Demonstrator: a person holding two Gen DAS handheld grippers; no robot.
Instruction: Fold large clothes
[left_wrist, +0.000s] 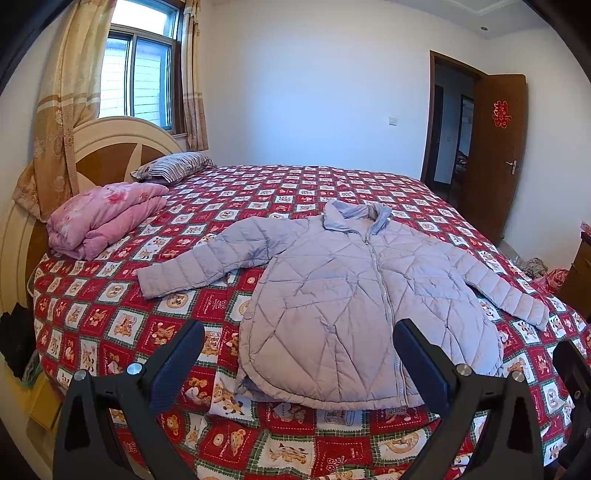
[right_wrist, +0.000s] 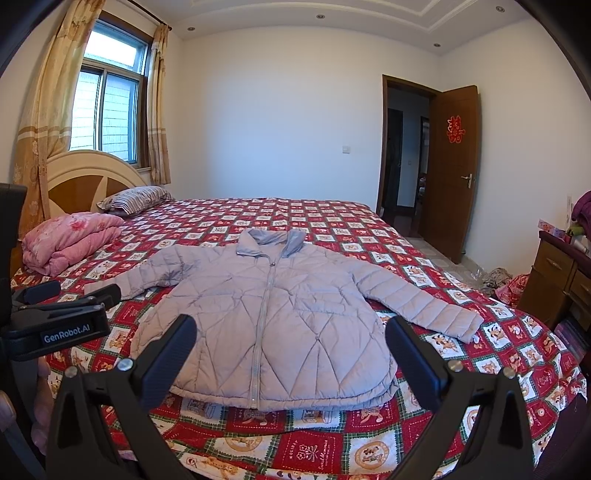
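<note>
Jacket (left_wrist: 332, 295) lay spread flat, unfolded; left gripper (left_wrist: 299, 354) and right gripper (right_wrist: 291, 354) hovered released, empty — next move, judged: grasping a sleeve.

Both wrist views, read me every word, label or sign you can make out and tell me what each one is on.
"GenRobot.AI": white lettering on the black body of the left claw, seen in the right wrist view.
"囍": red double-happiness sign stuck on the brown door.
Small lettering on the patterned bedspread squares: too small and distorted to read reliably.
The jacket shows no readable label.
</note>
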